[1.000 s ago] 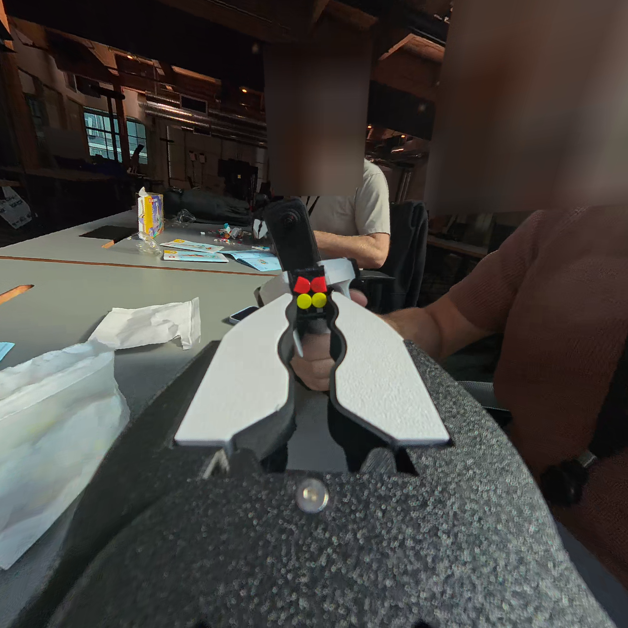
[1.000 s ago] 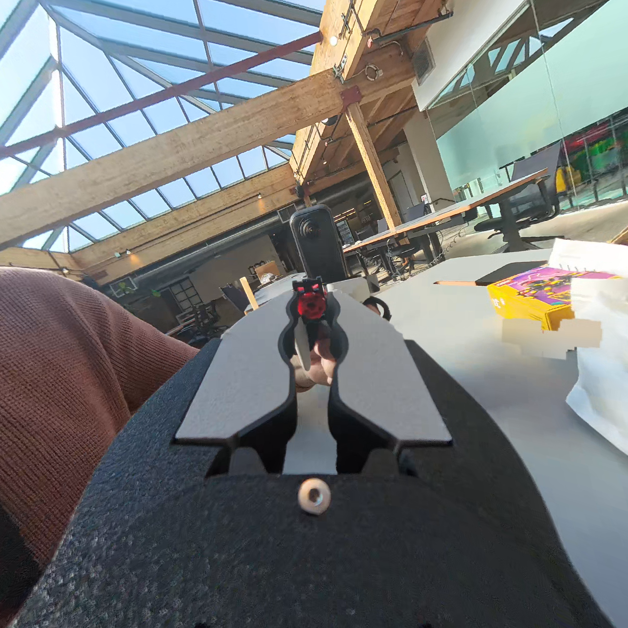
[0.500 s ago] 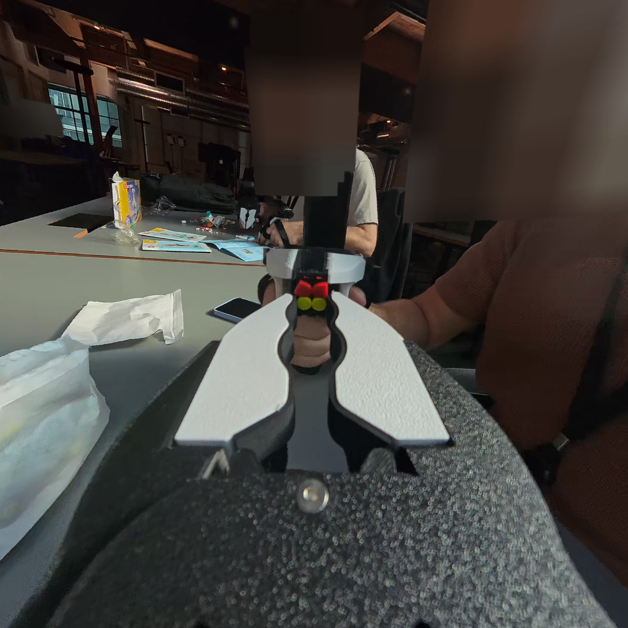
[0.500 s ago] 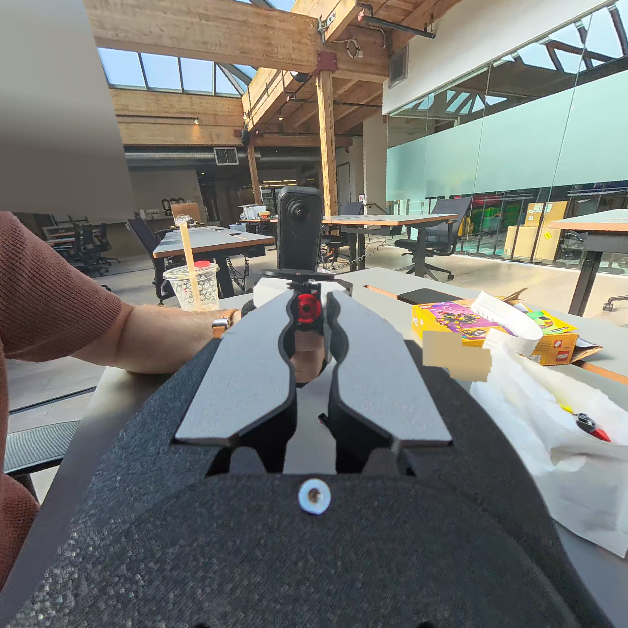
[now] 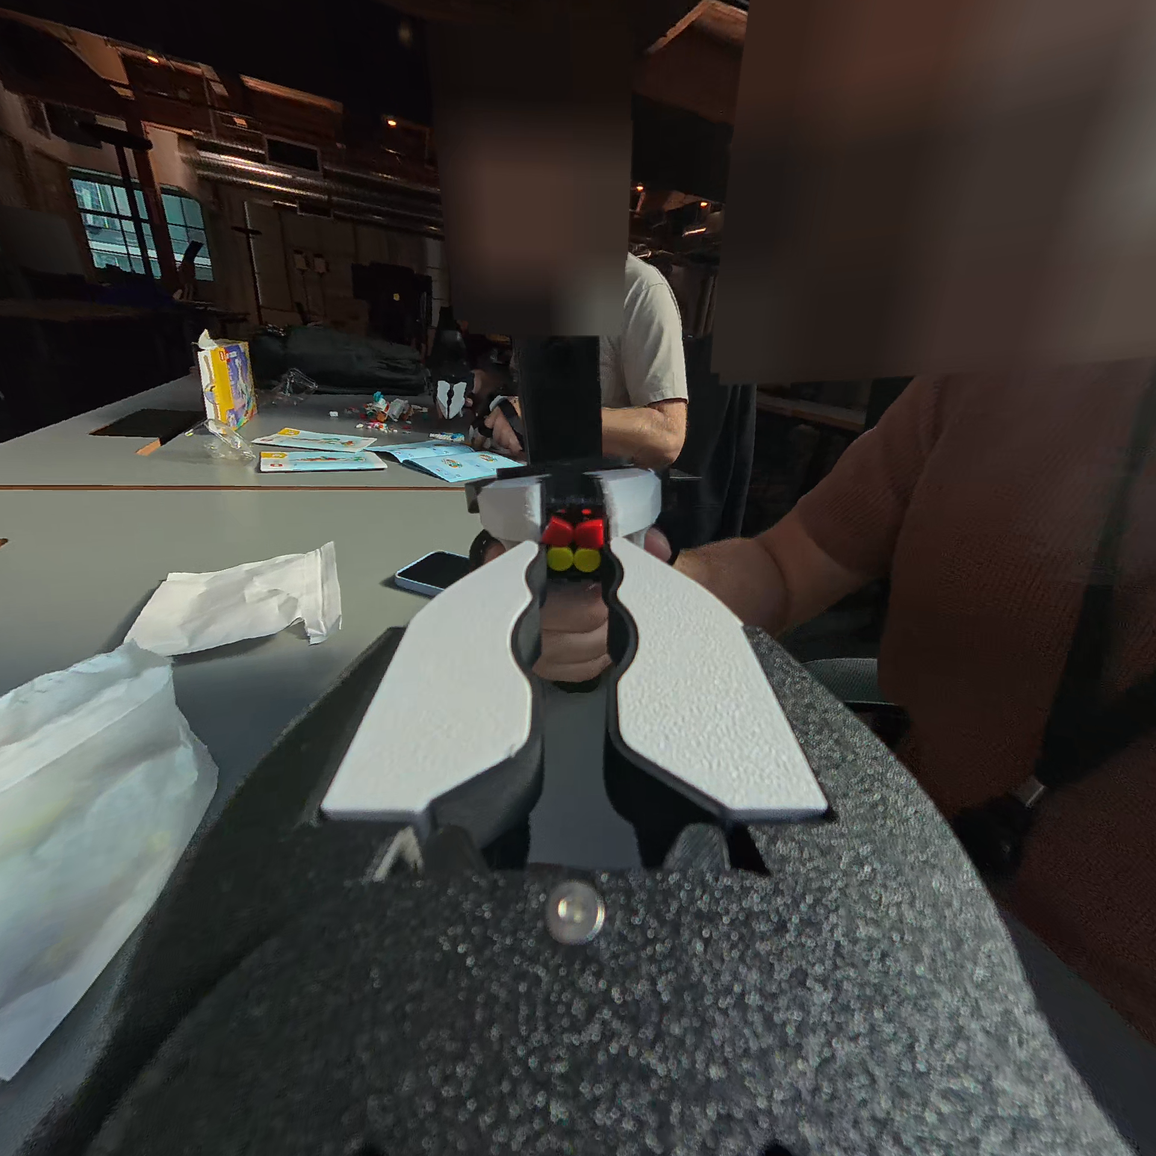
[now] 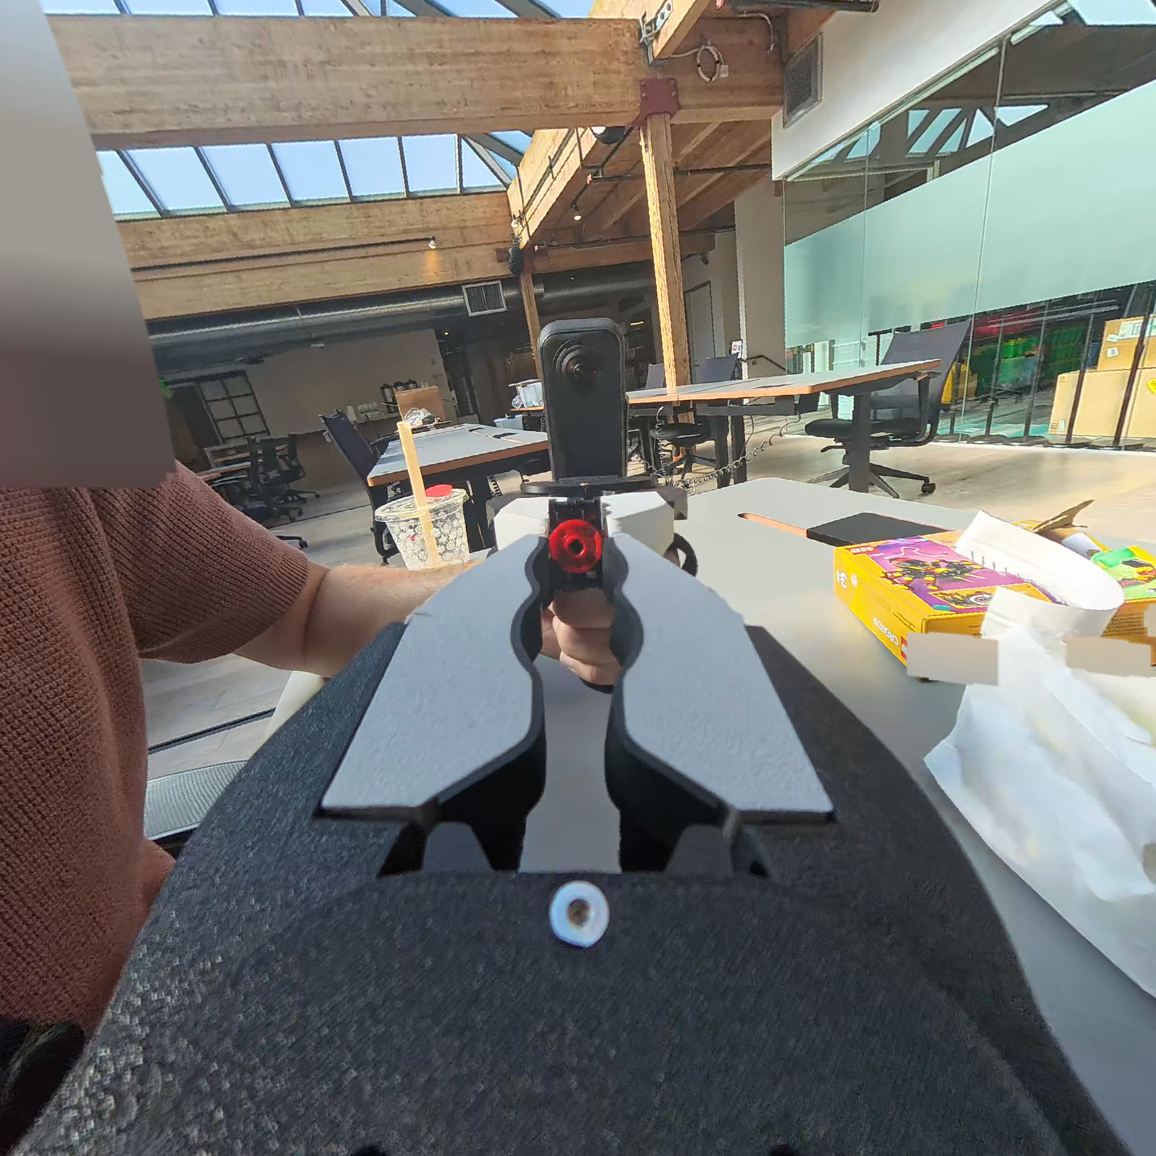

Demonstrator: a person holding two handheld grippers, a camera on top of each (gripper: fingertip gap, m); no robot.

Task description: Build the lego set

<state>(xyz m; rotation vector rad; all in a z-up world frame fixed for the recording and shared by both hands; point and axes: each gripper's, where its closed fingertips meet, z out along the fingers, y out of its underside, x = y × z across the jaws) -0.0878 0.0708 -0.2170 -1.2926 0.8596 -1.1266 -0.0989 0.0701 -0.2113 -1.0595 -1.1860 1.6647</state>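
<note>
Black and red piece, left side: it sits pinched at the tips of your left gripper [image 5: 572,566], a small black lego build [image 5: 572,553] showing 2 red parts above 2 yellow studs.
Left claw: closed down on that build, the 2 white fingers [image 5: 463,675] nearly parallel with only a thin slot between them.
Right claw: your right gripper [image 6: 575,560] is clamped too, on a black lego block [image 6: 575,578] with 1 round red stud facing the camera.
Meeting point: the 2 grippers point straight at each other, tip to tip, raised above the grey table [image 5: 187,532]. I cannot tell whether both hold 1 joined build or 2 separate parts.
Opposite tool: in the left wrist view the right gripper's white body and black camera stand just behind the build, your right hand [image 5: 572,644] wrapped under it.
Other hand: in the right wrist view your left hand [image 6: 582,638] grips the far handle in the same way.
Table, left view: a white paper bag [image 5: 238,600] lies flat, a bigger crumpled bag [image 5: 81,782] near the edge, and a phone [image 5: 431,570] beside the fingers.
Table, right view: a yellow lego box [image 6: 907,588] lies open past the fingers, and a clear cup with a straw [image 6: 425,525] stands by your forearm.
Far table: a second person [image 5: 650,375] sits there with booklets [image 5: 319,460] and loose bricks.
</note>
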